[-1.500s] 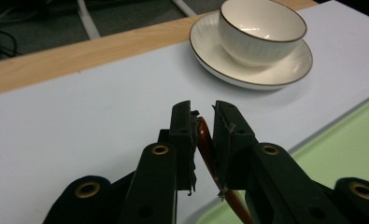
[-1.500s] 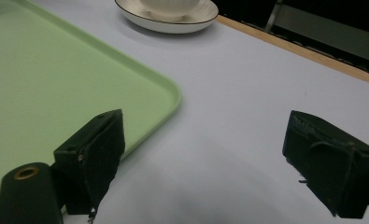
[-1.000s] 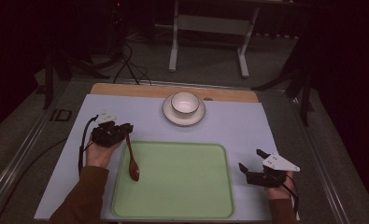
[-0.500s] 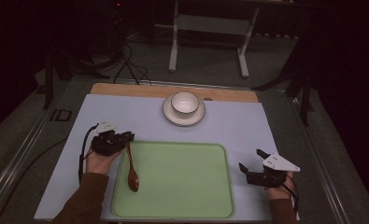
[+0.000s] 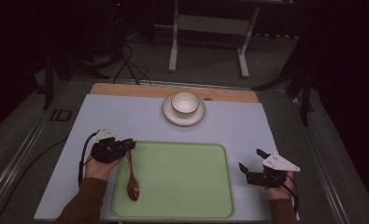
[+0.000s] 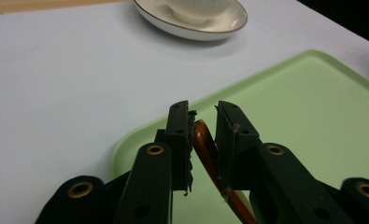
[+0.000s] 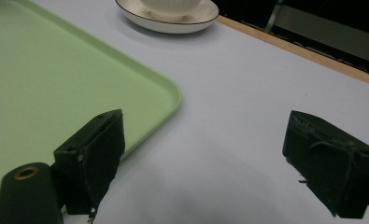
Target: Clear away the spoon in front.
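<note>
I am counting one spoon [image 5: 131, 176], one tray [image 5: 182, 186], one bowl [image 5: 183, 103] on one saucer [image 5: 169, 115], and two grippers. The spoon is lying in the tray along its left edge, bowl end toward the near edge of the table. My left gripper [image 6: 203, 122] is sitting at the tray's far left corner with the spoon's handle between its jaws; they have just been opening and a gap is showing on either side of the handle. My right gripper [image 7: 205, 154] is hovering spread wide, holding nothing, beside the tray's right edge. The saucer is sitting near the table's far edge.
</note>
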